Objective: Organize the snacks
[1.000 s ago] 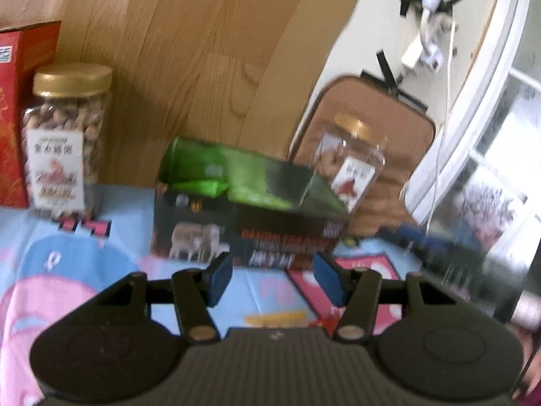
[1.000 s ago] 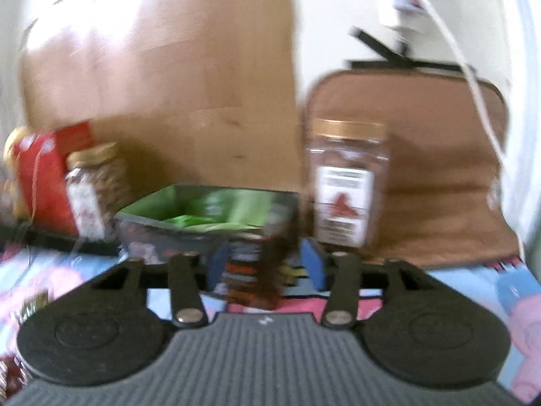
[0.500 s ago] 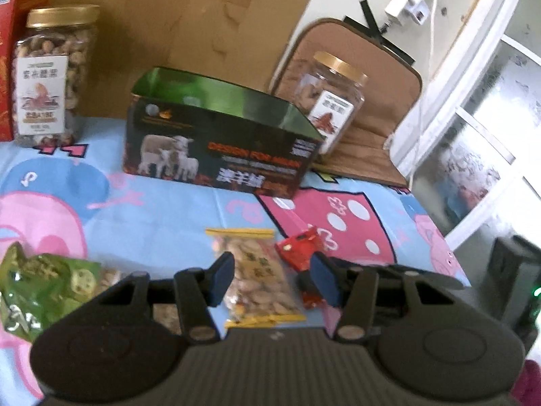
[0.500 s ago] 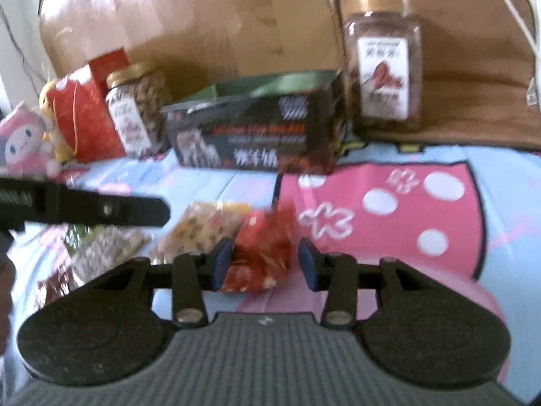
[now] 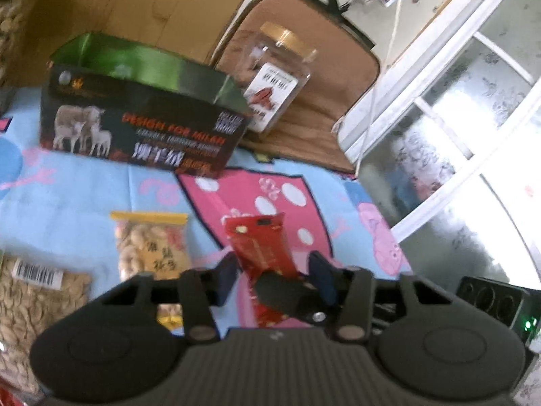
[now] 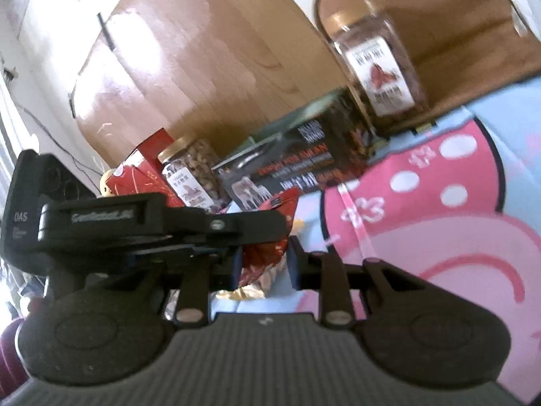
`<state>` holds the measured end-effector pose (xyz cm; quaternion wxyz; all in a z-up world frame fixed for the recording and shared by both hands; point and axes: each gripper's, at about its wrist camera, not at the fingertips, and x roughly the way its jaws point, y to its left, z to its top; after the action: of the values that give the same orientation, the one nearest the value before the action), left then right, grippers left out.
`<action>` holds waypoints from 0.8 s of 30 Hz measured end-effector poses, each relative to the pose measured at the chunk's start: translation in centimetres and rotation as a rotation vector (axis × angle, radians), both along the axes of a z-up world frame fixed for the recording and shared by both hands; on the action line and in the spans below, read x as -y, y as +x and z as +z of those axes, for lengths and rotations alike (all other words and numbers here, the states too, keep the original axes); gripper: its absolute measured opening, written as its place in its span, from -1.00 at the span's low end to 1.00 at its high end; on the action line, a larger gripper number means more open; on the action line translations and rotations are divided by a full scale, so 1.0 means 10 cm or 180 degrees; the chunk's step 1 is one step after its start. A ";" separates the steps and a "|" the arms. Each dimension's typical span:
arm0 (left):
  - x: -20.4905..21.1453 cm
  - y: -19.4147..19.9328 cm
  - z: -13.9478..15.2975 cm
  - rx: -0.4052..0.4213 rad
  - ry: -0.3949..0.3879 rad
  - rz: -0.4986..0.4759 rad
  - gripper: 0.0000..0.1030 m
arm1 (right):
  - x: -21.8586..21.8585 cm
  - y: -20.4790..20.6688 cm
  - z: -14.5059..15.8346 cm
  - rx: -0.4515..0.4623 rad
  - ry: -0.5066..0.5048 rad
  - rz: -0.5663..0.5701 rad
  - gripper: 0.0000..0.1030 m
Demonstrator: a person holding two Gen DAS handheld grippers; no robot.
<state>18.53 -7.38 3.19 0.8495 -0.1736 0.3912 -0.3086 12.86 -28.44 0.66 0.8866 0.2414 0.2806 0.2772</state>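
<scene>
Both claws lower (right claw on red packet)

The red snack packet has its lower end hidden behind a black finger at six o'clock. At nine o'clock the seed bag is cut off by the frame edge. The box's lettering is blurred.

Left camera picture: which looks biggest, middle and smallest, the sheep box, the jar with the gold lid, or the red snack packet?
1. Sheep box, clearly largest.
2. Jar and red packet look alike; the packet is nearer, so unsure.
</scene>
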 end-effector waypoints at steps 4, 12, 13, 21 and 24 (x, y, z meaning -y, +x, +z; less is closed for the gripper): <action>-0.13 0.08 0.16 0.0169 0.0040 0.0133 -0.37 | -0.22 0.09 0.15 0.0300 -0.0314 0.0047 -0.42; -0.36 0.76 0.58 0.0451 0.0198 0.0456 -0.34 | -0.69 0.88 0.46 0.0678 -0.0673 0.0133 -0.42; -0.37 0.87 0.60 0.0474 0.0224 0.0486 -0.33 | -0.75 1.01 0.49 0.0709 -0.0756 0.0095 -0.41; -0.55 1.28 0.46 0.0401 0.0431 0.0851 -0.14 | -0.92 1.68 0.31 0.0620 -0.1438 -0.0336 -0.18; -0.63 1.07 0.38 0.0508 0.0427 0.0868 -0.14 | -0.73 1.49 0.33 0.0647 -0.1180 -0.0428 -0.18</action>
<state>29.21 -1.03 6.98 0.9215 -0.1429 0.3150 -0.1766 27.75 -21.17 3.99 0.9561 0.0633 0.2192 0.1841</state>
